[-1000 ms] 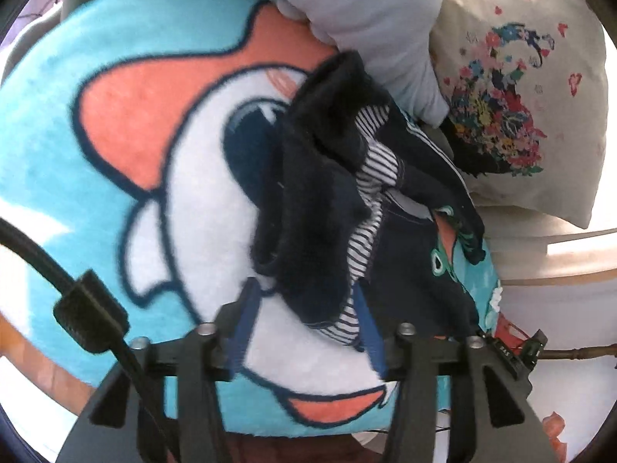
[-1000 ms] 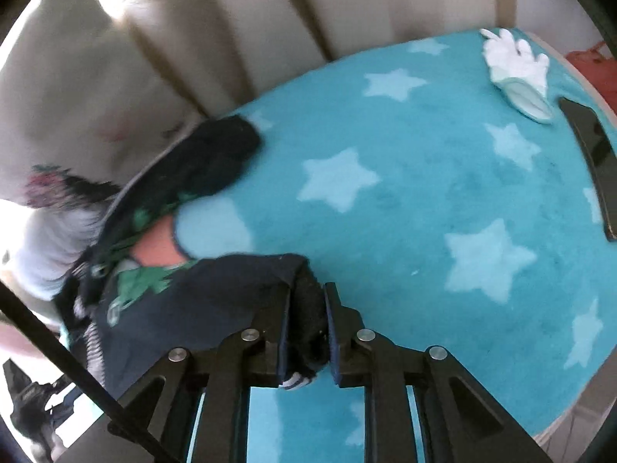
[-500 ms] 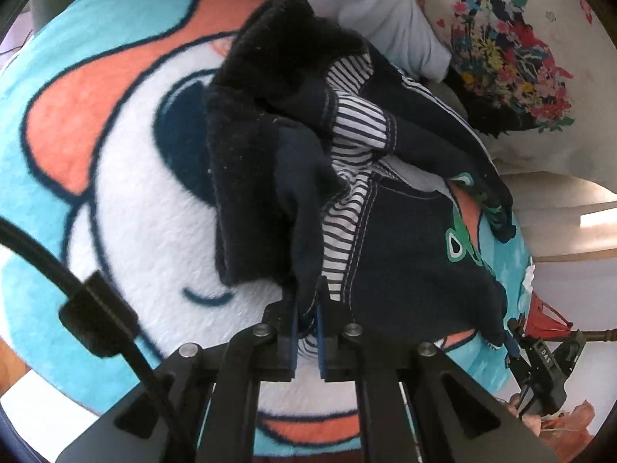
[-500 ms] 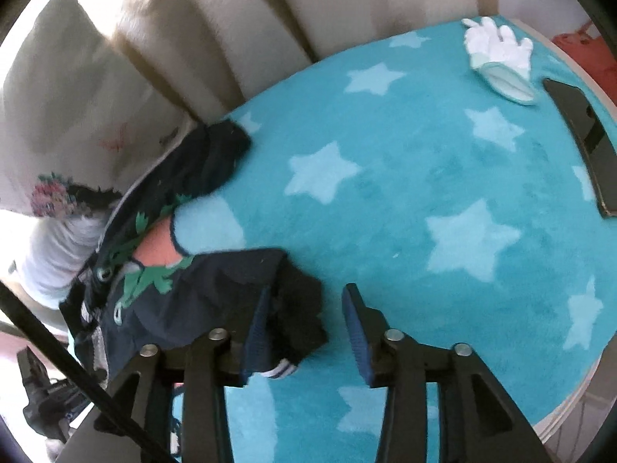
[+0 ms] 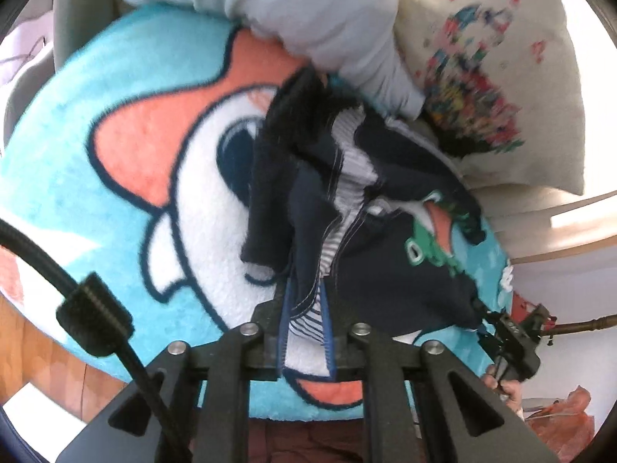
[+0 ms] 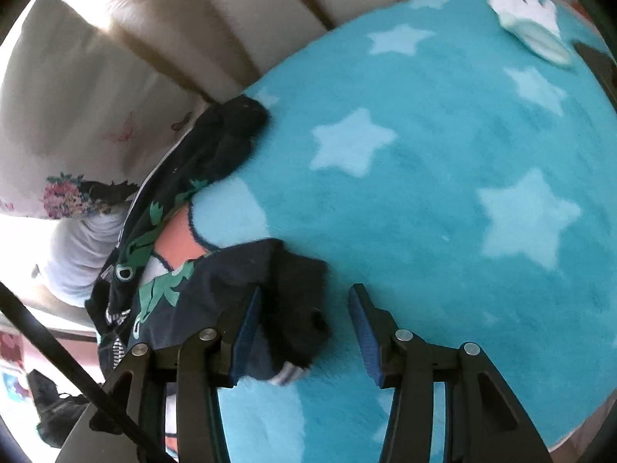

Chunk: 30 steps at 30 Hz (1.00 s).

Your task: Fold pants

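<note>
Left wrist view: the left gripper [image 5: 305, 324] has its jaws drawn narrow on a striped-lined edge of the pants [image 5: 385, 239], the cloth running up from between the blue pads [image 5: 284, 332]. From that pinch the navy pants spread away to the far side and right, bunched and twisted, with a green dinosaur print showing on the right part. They lie on a turquoise blanket [image 5: 115, 146] printed with a big white and orange cartoon face. Beyond the pants, at the far edge, a pale grey bundle of cloth [image 5: 327, 19] rests on the blanket, and to the far right sits a cream pillow [image 5: 501, 96] with a flowered pattern. The gripper points slightly downward across the blanket.

Right wrist view: the right gripper [image 6: 304, 332] has its jaws spread wide. A dark fuzzy cuff of the pants [image 6: 297, 301] lies between them, against the left pad and apart from the right one. The rest of the pants trails off to the left and far, toward the pillow [image 6: 58, 146]. The star-patterned blanket [image 6: 443, 193] fills the right side, with a white glove [image 6: 528, 27] at its far right edge.
</note>
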Each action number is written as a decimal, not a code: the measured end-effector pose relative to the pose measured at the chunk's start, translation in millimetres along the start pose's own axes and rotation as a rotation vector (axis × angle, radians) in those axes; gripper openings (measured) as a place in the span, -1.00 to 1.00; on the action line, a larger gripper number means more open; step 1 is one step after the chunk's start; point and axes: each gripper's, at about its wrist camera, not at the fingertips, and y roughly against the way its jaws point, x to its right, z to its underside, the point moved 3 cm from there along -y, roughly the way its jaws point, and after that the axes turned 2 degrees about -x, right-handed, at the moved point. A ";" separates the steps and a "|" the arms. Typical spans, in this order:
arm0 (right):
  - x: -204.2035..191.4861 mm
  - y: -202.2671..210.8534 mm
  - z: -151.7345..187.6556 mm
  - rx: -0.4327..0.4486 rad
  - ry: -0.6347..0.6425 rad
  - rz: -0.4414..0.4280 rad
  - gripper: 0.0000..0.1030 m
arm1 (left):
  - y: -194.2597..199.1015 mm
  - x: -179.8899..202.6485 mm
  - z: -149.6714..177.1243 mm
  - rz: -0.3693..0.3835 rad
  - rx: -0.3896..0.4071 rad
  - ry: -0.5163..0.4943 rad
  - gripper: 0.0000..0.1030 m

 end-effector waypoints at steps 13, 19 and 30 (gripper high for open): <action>5.9 18.5 -5.7 0.029 -0.010 0.139 -0.57 | 5.8 42.4 -34.0 -0.003 0.052 -0.182 -0.19; -19.3 51.2 -19.6 0.142 0.072 0.236 -0.12 | -22.4 69.2 -53.6 0.007 0.006 -0.284 -0.12; -85.7 -7.5 -106.1 0.133 0.393 0.219 -0.07 | -70.6 113.8 -93.7 -0.085 0.037 -0.343 -0.12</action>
